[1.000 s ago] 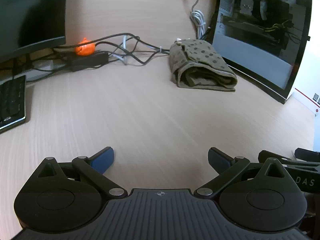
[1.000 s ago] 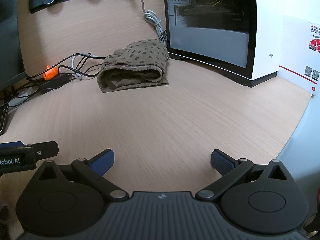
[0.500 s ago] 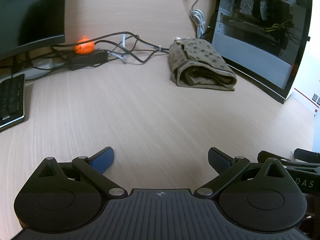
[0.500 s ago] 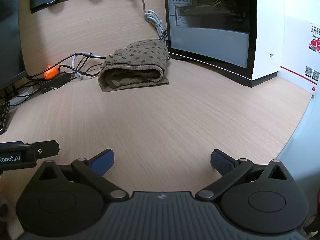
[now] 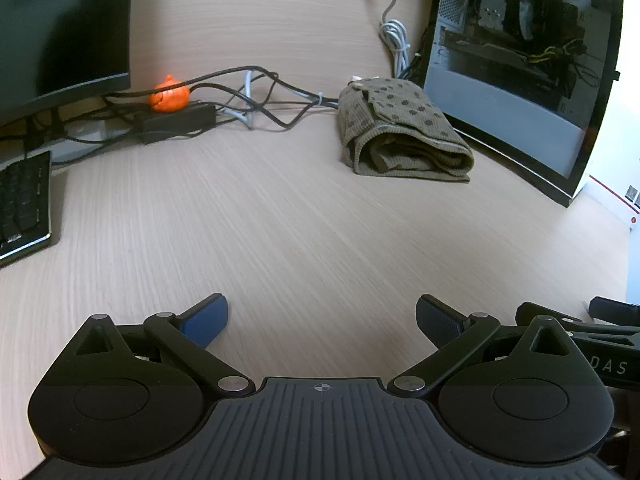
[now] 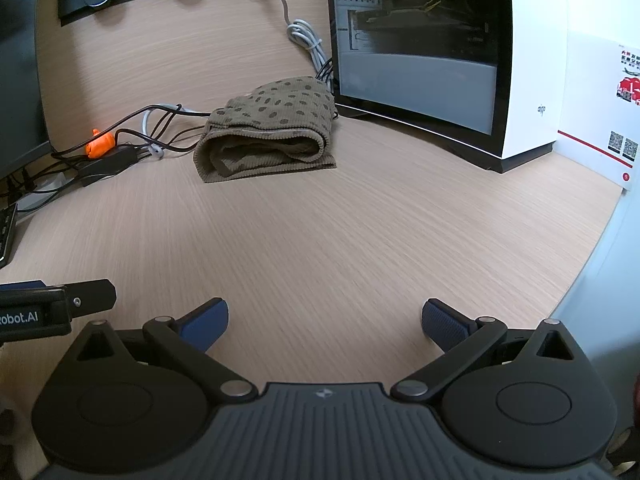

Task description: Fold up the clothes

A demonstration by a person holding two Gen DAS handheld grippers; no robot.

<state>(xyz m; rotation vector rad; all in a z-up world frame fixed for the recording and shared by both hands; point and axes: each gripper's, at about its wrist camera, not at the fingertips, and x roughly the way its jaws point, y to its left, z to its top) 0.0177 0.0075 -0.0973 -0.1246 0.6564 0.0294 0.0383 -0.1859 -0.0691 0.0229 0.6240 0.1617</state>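
The table [image 5: 280,220] lies mostly bare in front, and the folded olive dotted garment [image 5: 400,136] sits at its far side just beside the glass-sided computer case [image 5: 520,80], probably parked there as a finished fold. The left claw [image 5: 322,318] and right claw [image 6: 324,320] both gape wide and hold nothing, well short of the garment. Its inner layers are hidden, and each view catches only an edge of the other claw.

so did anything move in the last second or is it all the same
Almost nothing. Both views shift very slightly, so the grippers drifted a touch; nothing was grasped or released. The left gripper and right gripper stay open over the desk, and the folded dotted cloth stays beside the computer case.
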